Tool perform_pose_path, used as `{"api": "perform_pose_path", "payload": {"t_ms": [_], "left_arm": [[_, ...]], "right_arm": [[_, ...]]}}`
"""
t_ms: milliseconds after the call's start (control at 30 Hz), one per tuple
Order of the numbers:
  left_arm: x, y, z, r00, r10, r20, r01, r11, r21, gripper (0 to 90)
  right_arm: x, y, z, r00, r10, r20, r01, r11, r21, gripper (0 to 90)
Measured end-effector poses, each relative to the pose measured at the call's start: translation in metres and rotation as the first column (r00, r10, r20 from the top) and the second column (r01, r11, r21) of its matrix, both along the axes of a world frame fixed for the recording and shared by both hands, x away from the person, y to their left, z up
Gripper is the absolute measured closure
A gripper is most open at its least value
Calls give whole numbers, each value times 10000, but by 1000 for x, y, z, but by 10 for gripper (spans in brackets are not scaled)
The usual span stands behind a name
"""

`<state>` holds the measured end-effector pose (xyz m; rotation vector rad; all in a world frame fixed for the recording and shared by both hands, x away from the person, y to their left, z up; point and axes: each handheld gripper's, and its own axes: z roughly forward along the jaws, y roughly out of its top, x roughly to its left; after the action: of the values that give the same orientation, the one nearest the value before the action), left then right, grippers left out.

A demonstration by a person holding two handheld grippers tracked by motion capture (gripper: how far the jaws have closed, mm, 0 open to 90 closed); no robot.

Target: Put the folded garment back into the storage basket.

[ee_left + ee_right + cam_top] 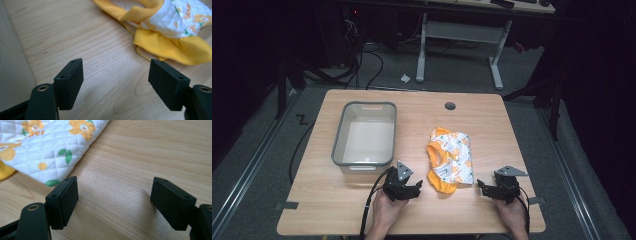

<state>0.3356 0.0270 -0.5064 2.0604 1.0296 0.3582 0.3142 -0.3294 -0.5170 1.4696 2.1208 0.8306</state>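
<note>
Judging by how things lie, the work in hand is the approach to the garment: both tongs sit low near the front edge of the pale rectangular wooden table [492, 107], one on each side of the cloth, and neither has taken hold yet.

One table, then, with a single round cable hole [450, 106] near its far edge. On its left half stands one grey translucent plastic tub [343, 130], rectangular and with nothing showing inside it (a likely home for the cloth, though that is only a guess). Right of the tub, roughly mid-table and well apart from it, lies one small quilted white garment with orange flower print and yellow-orange trim [451, 159], crumpled flat on the wood.

Two tongs are in play. The left gripper [415, 188] rests just short of the garment's lower yellow hem, its jaws standing wide with bare wood between them in the left gripper view. The right gripper [482, 187] lies just beside the garment's white quilted corner [53, 155], jaws likewise wide and holding nothing.

The next move probably calls for each hand to slide forward until an edge of fabric sits between the pads, then close; pinching a single layer off flat wood looks the tricky part.
</note>
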Motion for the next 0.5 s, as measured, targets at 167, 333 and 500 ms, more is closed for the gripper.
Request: {"api": "perform_pose_path", "payload": {"t_ms": [167,333,500], "left_arm": [[3,-3,4,10000,36,-7,-36,10000,-47,260],[7,-5,11,10000,-61,-24,60,9997,-257,253],[14,-8,13,9991,-174,-376,158,9989,-435,229]], "right_arm": [[0,0,0,10000,11,-2,-11,10000,-8,226],[0,0,0,10000,17,0,-17,10000,-7,226],[0,0,0,10000,16,-3,-16,10000,2,226]]}}
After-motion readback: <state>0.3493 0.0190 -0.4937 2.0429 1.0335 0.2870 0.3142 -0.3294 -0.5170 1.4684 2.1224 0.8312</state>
